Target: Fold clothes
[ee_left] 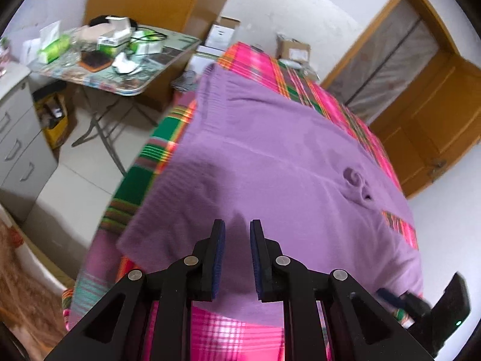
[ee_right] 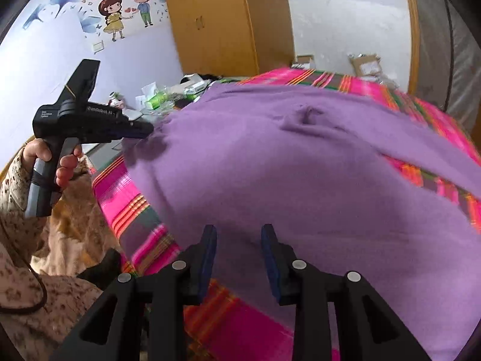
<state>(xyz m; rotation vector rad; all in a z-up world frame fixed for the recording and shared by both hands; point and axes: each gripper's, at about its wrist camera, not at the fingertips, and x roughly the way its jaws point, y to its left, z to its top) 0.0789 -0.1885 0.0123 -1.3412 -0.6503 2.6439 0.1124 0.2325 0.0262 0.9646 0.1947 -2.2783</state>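
1. Left wrist view: the black left gripper (ee_left: 237, 225) hangs just over the near part of the purple knitted sweater (ee_left: 270, 156), its blue-padded fingers (ee_left: 219, 258) parted with nothing between them.
2. The sweater lies spread on a bed covered by a pink, green and orange plaid sheet (ee_left: 144, 162), with a small puckered fold (ee_left: 356, 182) in the knit near its right side.
3. At the lower right edge the black right gripper (ee_left: 387, 296) reaches the sweater's edge; its fingertips are blurred there.
4. Beyond the bed stand a cluttered folding table (ee_left: 129, 69), a grey drawer cabinet (ee_left: 18, 138) and a brown wooden door (ee_left: 433, 126).
5. Right wrist view: the right gripper (ee_right: 239, 231) is released, fingers (ee_right: 207, 258) spread above the sweater's (ee_right: 300, 180) near hem.
6. On the left a hand (ee_right: 60, 162) in a speckled sleeve (ee_right: 12, 180) holds the left gripper (ee_right: 141, 129), whose tips meet the sweater's left edge.
7. A cartoon-couple wall sticker (ee_right: 126, 12) and a tall wooden wardrobe (ee_right: 228, 21) stand behind.
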